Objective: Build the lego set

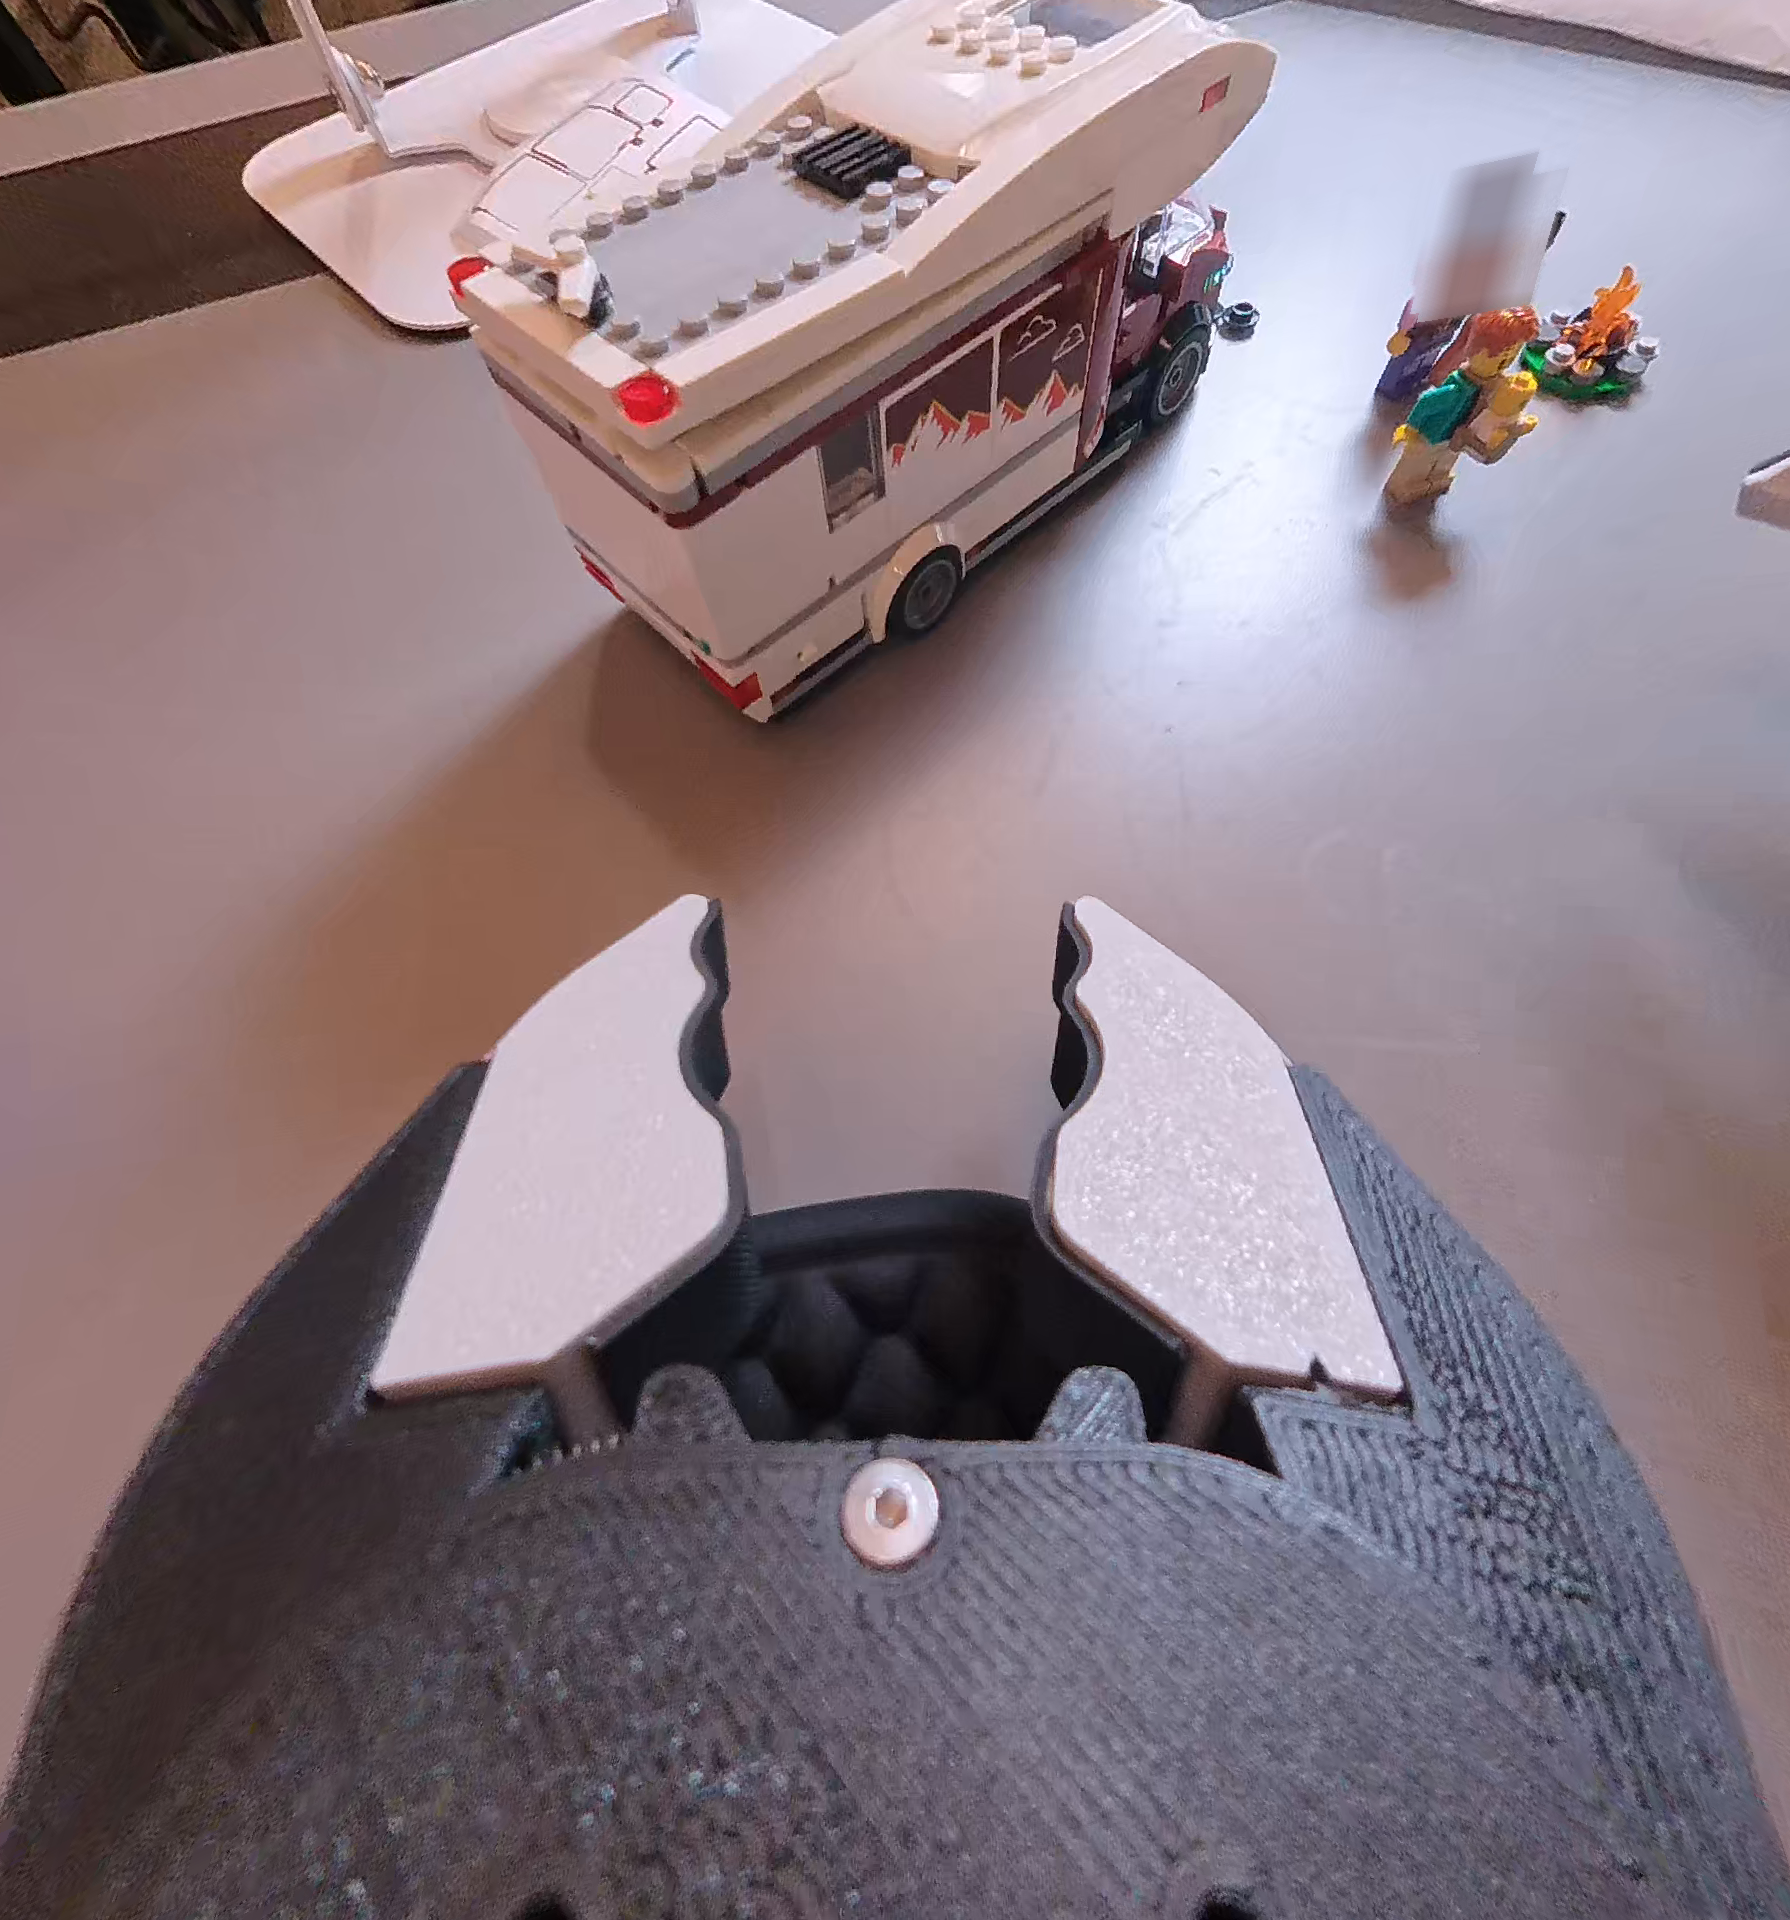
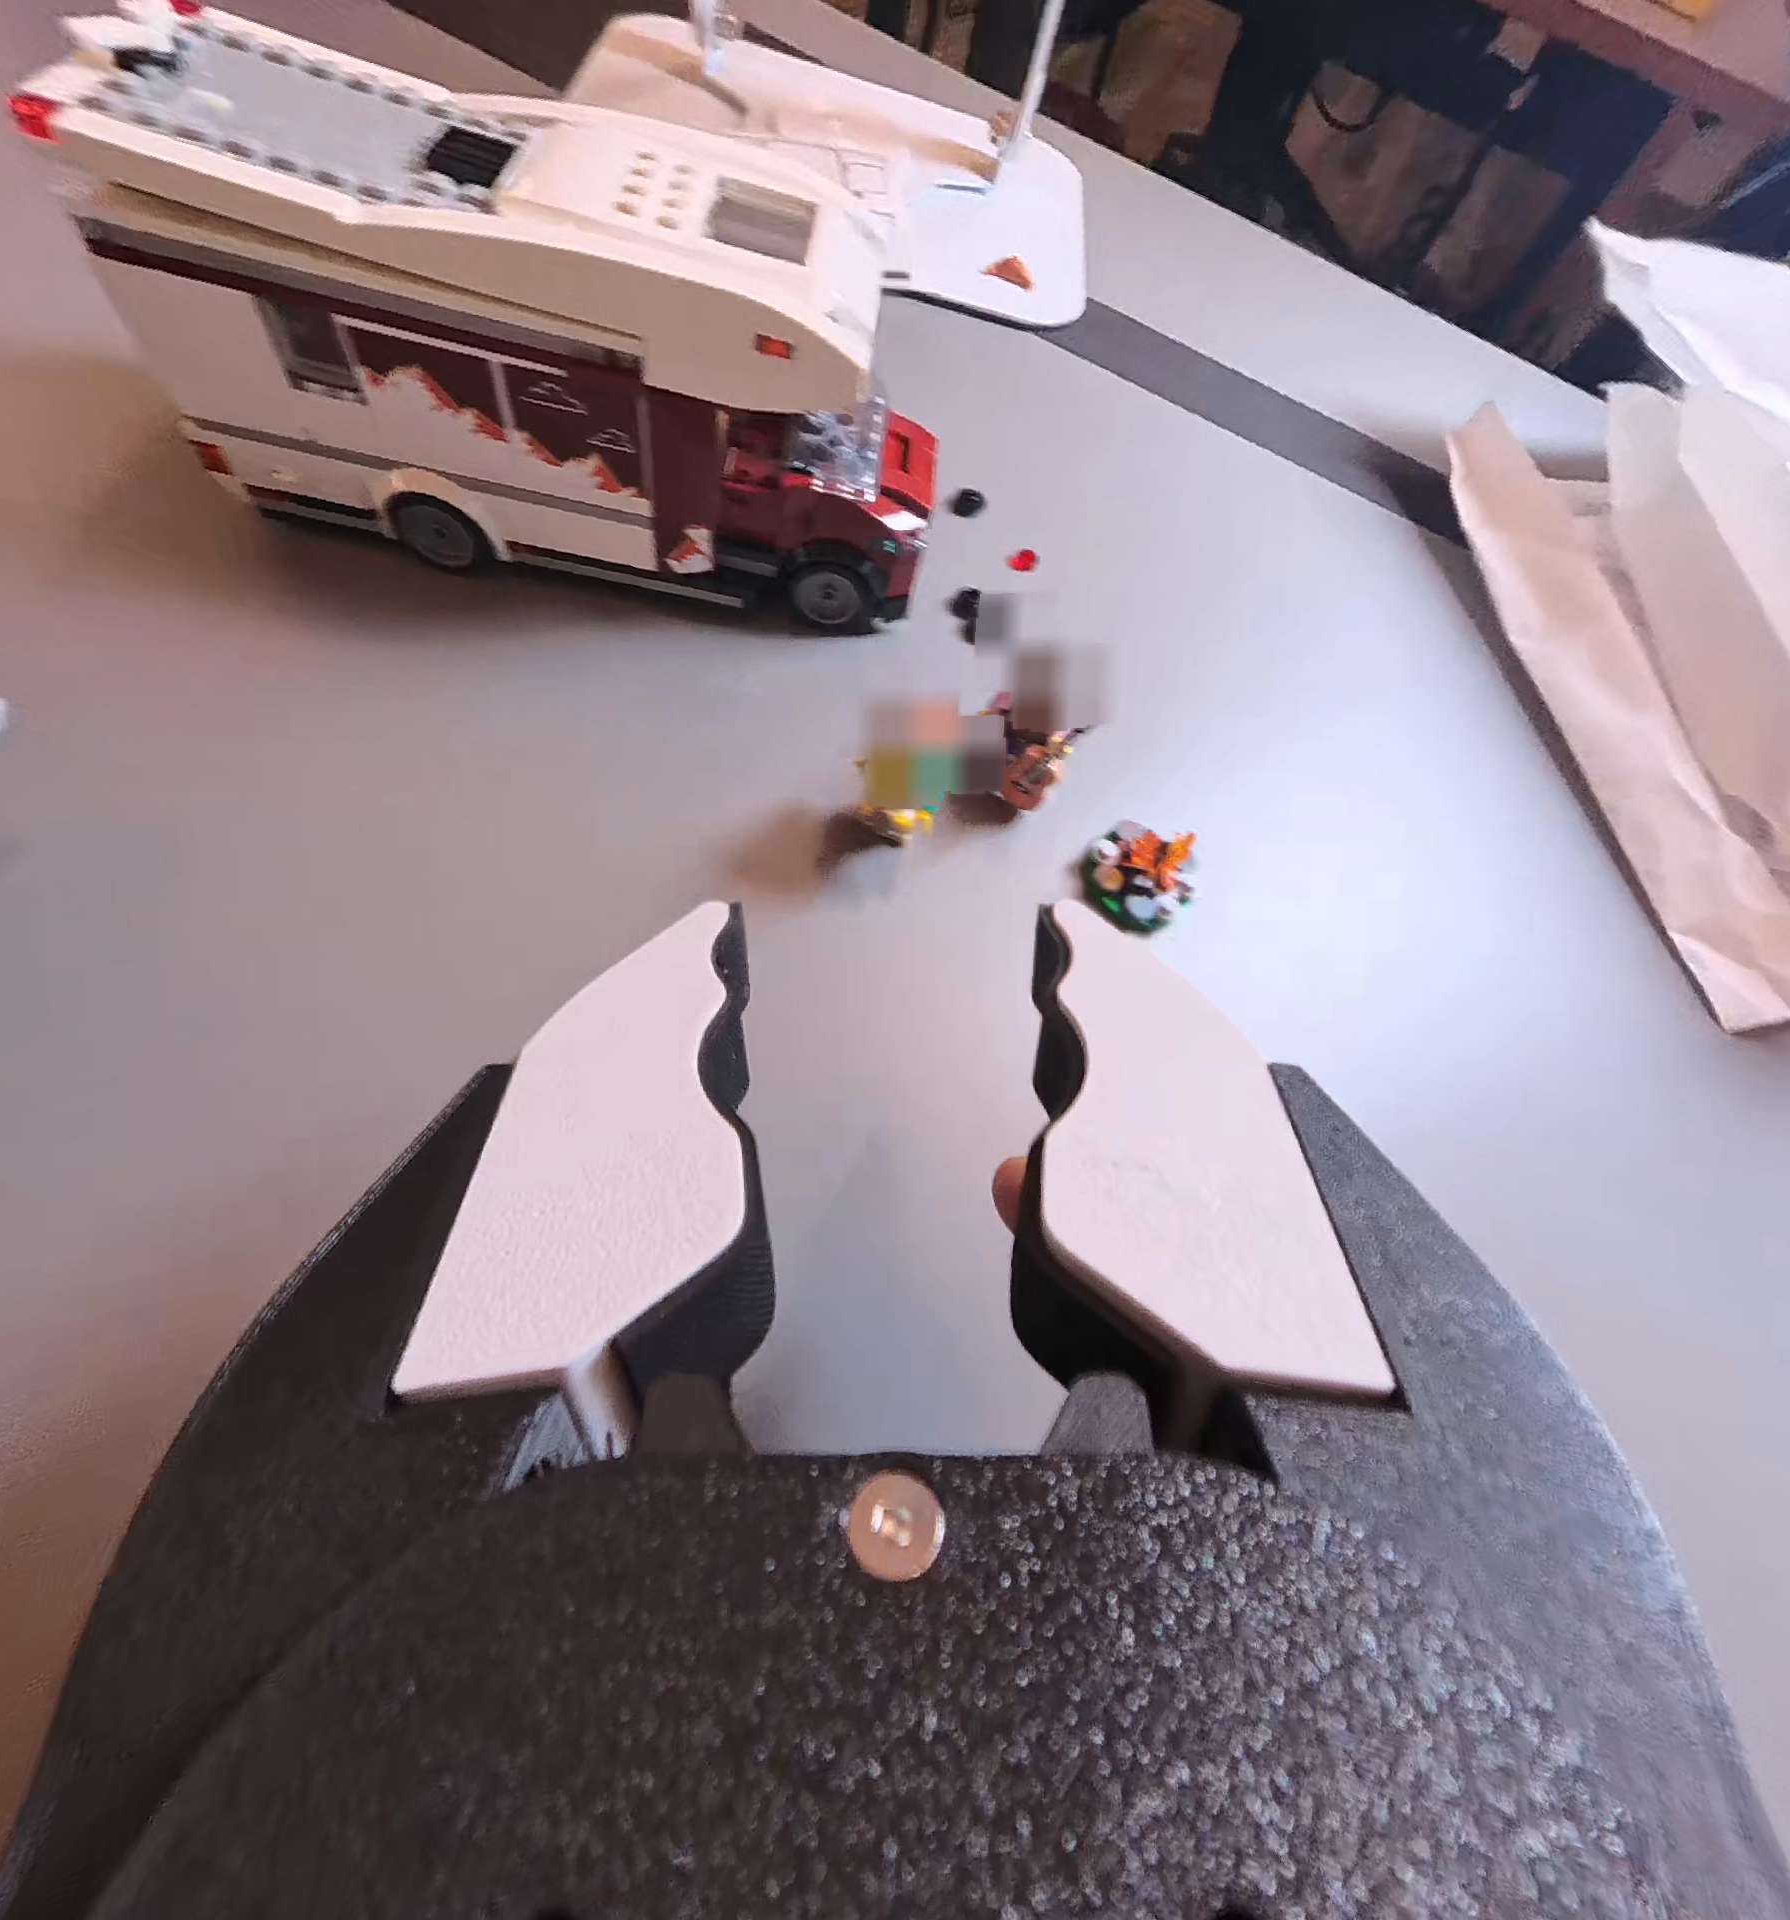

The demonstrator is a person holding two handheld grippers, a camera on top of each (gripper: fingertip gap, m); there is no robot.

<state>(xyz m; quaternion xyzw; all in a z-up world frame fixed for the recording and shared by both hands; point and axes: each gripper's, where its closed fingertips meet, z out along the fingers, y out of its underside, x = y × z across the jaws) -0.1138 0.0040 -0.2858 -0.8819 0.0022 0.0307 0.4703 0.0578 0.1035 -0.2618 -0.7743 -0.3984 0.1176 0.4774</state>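
Toy figures [image 2: 917, 764] blurred, mosaic-patched.

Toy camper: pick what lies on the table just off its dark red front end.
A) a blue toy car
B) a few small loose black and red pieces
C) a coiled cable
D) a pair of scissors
B: in the right wrist view, small black pieces and a red piece lie loose on the table just off the toy camper.
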